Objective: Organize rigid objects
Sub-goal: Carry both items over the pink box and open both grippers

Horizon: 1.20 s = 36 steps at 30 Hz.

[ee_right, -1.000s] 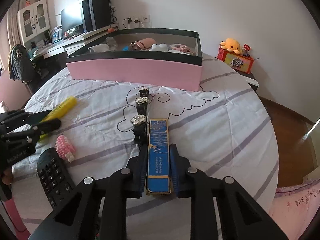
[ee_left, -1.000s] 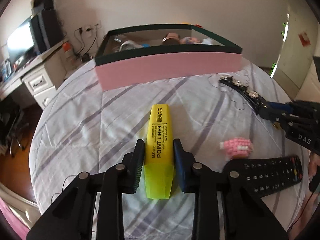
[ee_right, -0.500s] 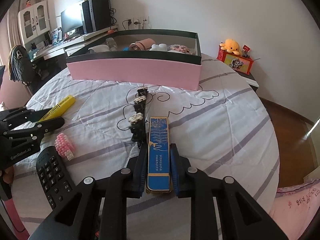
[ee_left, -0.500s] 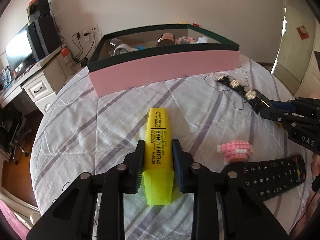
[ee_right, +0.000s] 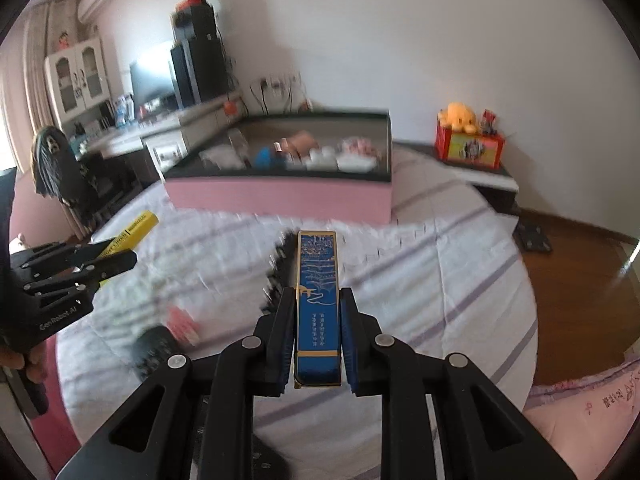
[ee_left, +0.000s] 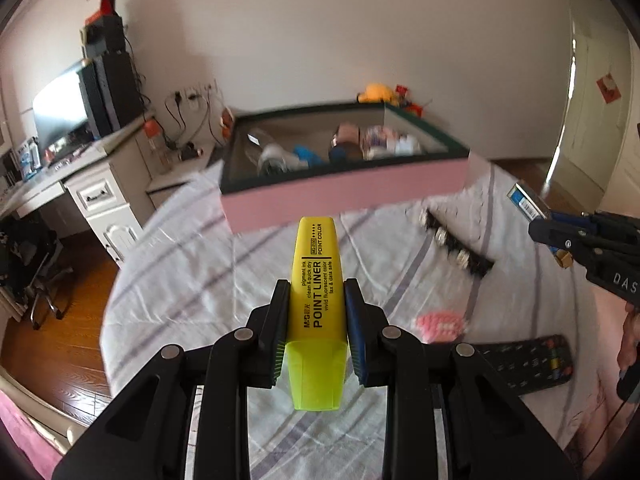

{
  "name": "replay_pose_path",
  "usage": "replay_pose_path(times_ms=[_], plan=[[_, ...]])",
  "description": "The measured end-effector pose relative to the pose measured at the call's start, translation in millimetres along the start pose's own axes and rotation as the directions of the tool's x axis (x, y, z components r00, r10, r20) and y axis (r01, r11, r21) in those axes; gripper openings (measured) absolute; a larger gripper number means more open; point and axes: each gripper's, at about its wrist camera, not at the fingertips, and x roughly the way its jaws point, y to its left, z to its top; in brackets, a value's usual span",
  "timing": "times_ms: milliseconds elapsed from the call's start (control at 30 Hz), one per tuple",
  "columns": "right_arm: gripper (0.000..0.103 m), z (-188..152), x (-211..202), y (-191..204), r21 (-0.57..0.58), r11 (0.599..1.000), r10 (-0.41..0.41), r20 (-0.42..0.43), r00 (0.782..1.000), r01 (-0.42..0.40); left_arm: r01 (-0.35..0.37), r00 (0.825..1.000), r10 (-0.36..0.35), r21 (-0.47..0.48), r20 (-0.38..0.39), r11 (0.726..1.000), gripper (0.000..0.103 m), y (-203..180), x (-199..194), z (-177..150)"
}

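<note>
My left gripper [ee_left: 316, 300] is shut on a yellow highlighter [ee_left: 318, 276] and holds it in the air above the bed. My right gripper [ee_right: 318, 312] is shut on a slim blue box with gold print [ee_right: 318, 280], also lifted off the bed. Both point toward the pink storage box [ee_left: 344, 192] with a dark rim, which holds several items; it also shows in the right wrist view [ee_right: 280, 196]. The right gripper with the blue box shows at the right of the left wrist view [ee_left: 536, 216]; the left gripper with the highlighter shows at the left of the right wrist view [ee_right: 116, 252].
On the striped bedsheet [ee_left: 192, 280] lie a black strip with round metal pieces [ee_left: 456, 248], a pink brick toy [ee_left: 440, 324] and a black remote [ee_left: 524, 364]. A desk with a monitor [ee_left: 60, 120] stands left. A low shelf with a red box [ee_right: 468, 148] stands right.
Both grippers have risen off the bed with their objects and moved toward the pink box; the view into the box is now higher. Both stay shut.
</note>
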Motion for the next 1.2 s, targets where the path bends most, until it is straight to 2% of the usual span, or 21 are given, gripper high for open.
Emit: replay_pose_path(times_ms=[200, 300, 500, 600, 900, 1200], plan=[[0.021, 16.6, -32.0, 15.5, -0.018, 1.0, 0.019, 0.087, 0.996, -0.017, -0.064, 0.993, 0.065, -0.017, 0.102, 0.998, 0.026, 5.3, -41.9, 16.0], [0.021, 27.7, -50.7, 24.8, -0.038, 0.999, 0.026, 0.135, 0.991, -0.021, -0.074, 0.986, 0.077, -0.028, 0.147, 0.997, 0.026, 8.2, -61.8, 22.0], [0.021, 46.0, -83.6, 39.7, -0.073, 0.997, 0.038, 0.215, 0.976, -0.022, -0.137, 0.956, 0.15, -0.068, 0.251, 0.988, 0.026, 12.9, -104.5, 32.0], [0.021, 52.9, -95.5, 45.9, -0.091, 0.996, 0.044, 0.244, 0.969, -0.022, -0.146, 0.946, 0.159, -0.068, 0.281, 0.987, 0.026, 14.2, -120.0, 38.1], [0.021, 63.2, -112.8, 54.1, -0.121, 0.993, 0.049, 0.295, 0.954, -0.013, -0.16, 0.925, 0.172, -0.064, 0.338, 0.985, 0.026, 11.5, -137.2, 51.5], [0.021, 86.1, -112.8, 45.6, -0.144, 0.989, 0.027, 0.331, 0.943, 0.022, -0.172, 0.919, 0.172, -0.03, 0.356, 0.985, 0.027, 5.5, -120.7, 80.9]])
